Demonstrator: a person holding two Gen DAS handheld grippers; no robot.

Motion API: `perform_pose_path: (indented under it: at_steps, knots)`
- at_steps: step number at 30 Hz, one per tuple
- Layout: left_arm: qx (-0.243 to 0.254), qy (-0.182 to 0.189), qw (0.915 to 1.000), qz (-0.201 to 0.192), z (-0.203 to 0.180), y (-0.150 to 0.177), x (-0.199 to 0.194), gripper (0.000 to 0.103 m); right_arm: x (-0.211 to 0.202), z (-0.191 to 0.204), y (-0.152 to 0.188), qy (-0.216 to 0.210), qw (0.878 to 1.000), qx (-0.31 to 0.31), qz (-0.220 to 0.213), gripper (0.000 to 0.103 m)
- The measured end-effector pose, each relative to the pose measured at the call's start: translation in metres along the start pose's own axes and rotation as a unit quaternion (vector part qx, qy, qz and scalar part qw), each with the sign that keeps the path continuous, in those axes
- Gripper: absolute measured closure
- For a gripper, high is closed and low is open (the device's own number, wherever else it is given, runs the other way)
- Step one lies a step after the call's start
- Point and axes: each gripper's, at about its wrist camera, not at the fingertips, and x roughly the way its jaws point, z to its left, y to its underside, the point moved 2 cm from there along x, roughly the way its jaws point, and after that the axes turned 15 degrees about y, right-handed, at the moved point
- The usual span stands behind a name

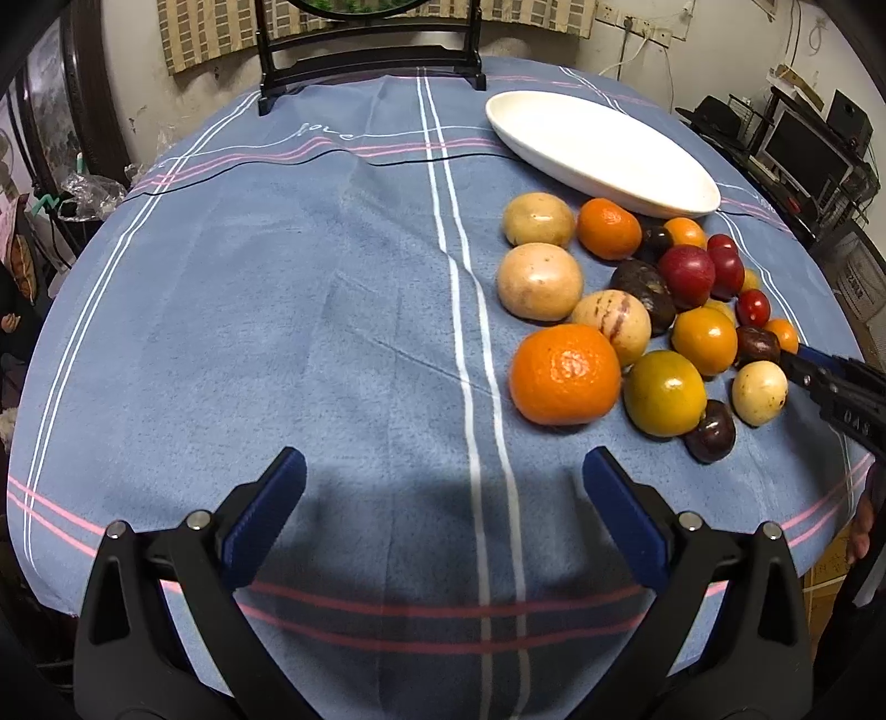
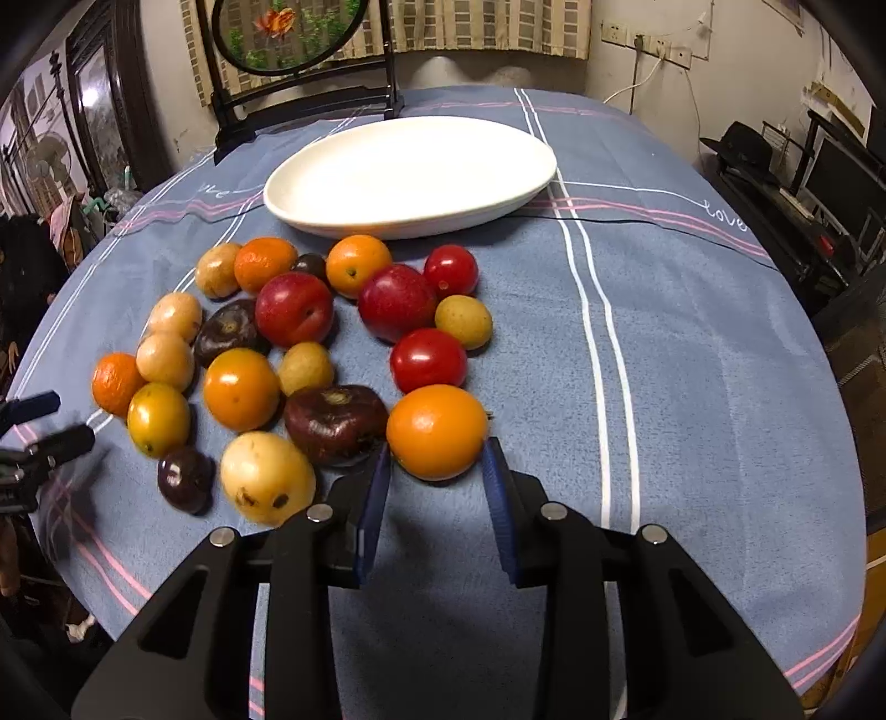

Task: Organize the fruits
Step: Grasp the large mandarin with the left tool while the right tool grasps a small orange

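Fruits sit loose on the tabletop [image 1: 277, 332], all just in front of the empty white oval dish [image 1: 598, 155]. Left view: left gripper [image 1: 443, 482] hangs off to the pile's side, fingers wide, holding nothing. Right view: right gripper [image 2: 437, 471] fingers part-open, flanking the nearest orange fruit [image 2: 437, 432], not yet clamped. Round, smooth skin, probably slippery and bruisable; grip across its widest part, gently.

Blue tablecloth [image 1: 310, 332] with white and pink stripes covers the round table. Dark wooden stand [image 2: 310, 111] with oval panel at top centre of frame. Checked curtain [image 2: 487, 27] behind it. Wall sockets [image 2: 645, 47] upper right, black hat [image 2: 739, 144] and monitor [image 1: 803, 149] at right edge.
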Motion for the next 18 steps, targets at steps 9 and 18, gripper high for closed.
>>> perform_pose_path:
  at_steps: [9,18]
  knots:
    - [0.029,0.011,0.9995,-0.01,-0.009,-0.011,0.011,0.002,0.007,-0.005,-0.004,-0.01,1.0,0.008,0.0,0.064]
    - [0.053,0.097,0.9938,0.006,-0.024,-0.029,0.039,0.055,-0.01,-0.021,0.019,-0.008,0.999,0.036,0.005,0.064]
